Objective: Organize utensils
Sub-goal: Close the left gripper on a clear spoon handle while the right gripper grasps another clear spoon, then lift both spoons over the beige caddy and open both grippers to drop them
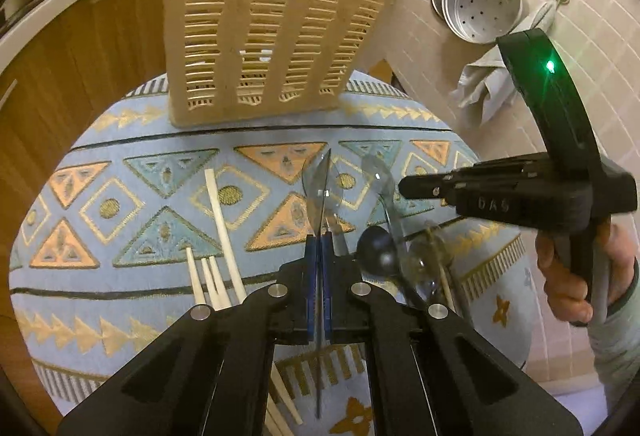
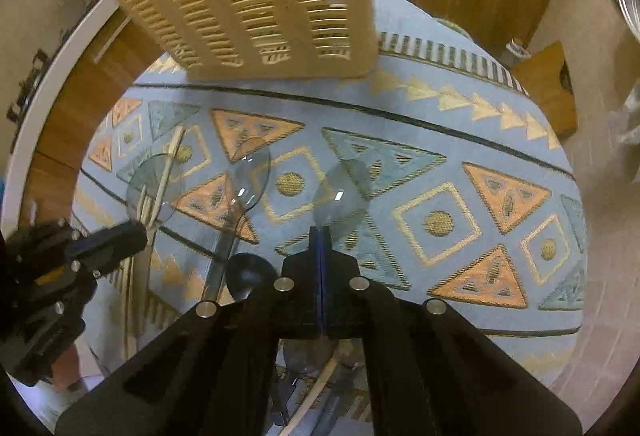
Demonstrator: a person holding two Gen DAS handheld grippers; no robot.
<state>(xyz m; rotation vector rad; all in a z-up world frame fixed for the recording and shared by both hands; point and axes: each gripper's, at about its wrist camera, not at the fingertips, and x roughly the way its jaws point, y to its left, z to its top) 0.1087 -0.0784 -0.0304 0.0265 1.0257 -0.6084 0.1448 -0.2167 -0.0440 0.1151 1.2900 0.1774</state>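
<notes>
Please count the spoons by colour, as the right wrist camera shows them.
Clear spoons: 4
Black spoon: 1
Total: 5

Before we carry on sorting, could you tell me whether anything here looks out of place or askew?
Nothing is spilled or broken. The utensils lie loose on the patterned cloth rather than in the slatted holder: white chopsticks at differing angles, a black spoon overlapped by clear spoons. Each tongs is shut on a clear spoon.
</notes>
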